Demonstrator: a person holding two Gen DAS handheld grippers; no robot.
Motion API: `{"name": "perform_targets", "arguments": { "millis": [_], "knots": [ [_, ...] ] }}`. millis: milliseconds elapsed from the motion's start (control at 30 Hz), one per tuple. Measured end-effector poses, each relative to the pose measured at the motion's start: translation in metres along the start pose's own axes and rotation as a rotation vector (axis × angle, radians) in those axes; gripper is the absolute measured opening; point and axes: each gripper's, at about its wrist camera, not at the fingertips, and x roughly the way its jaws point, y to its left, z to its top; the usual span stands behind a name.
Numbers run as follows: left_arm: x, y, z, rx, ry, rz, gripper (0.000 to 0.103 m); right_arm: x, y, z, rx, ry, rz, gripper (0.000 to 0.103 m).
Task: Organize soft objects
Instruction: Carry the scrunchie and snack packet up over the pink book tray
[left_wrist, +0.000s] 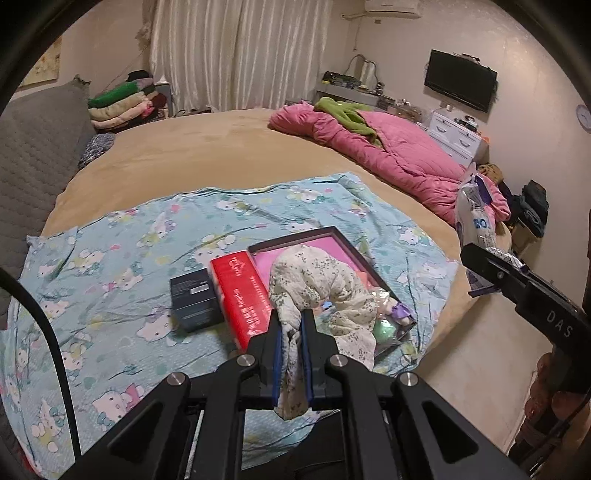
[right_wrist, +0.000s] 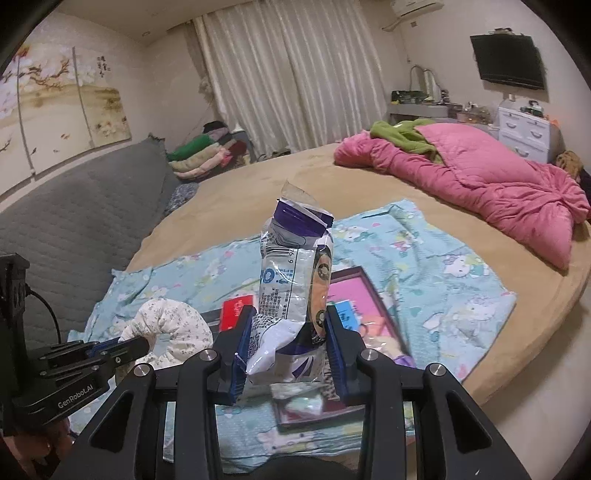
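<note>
My left gripper (left_wrist: 291, 325) is shut on a white floral fabric pouch (left_wrist: 317, 284) and holds it above a dark-rimmed box with a pink inside (left_wrist: 295, 240). The pouch also shows at the left of the right wrist view (right_wrist: 173, 321), held by the left gripper (right_wrist: 122, 345). My right gripper (right_wrist: 291, 325) is shut on a white and purple plastic snack bag (right_wrist: 291, 280), held upright above the bed. The right gripper with its bag (left_wrist: 474, 206) shows at the right of the left wrist view.
A light blue cartoon-print sheet (left_wrist: 129, 258) lies on the round tan bed (left_wrist: 221, 147). On it lie a red box (left_wrist: 243, 295), a dark blue box (left_wrist: 194, 299) and a packaged toy (left_wrist: 391, 321). A pink quilt (left_wrist: 388, 155) lies at the far right. A grey headboard (left_wrist: 33, 147) is left.
</note>
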Motion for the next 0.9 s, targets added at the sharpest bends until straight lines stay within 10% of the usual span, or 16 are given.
{"name": "perform_targets", "arguments": {
  "millis": [900],
  "knots": [
    [0.134, -0.071, -0.017, 0.081, 0.179, -0.084, 0.009, 0.061, -0.089, -0.033, 0.062, 0.131, -0.129, 0.037]
  ]
}}
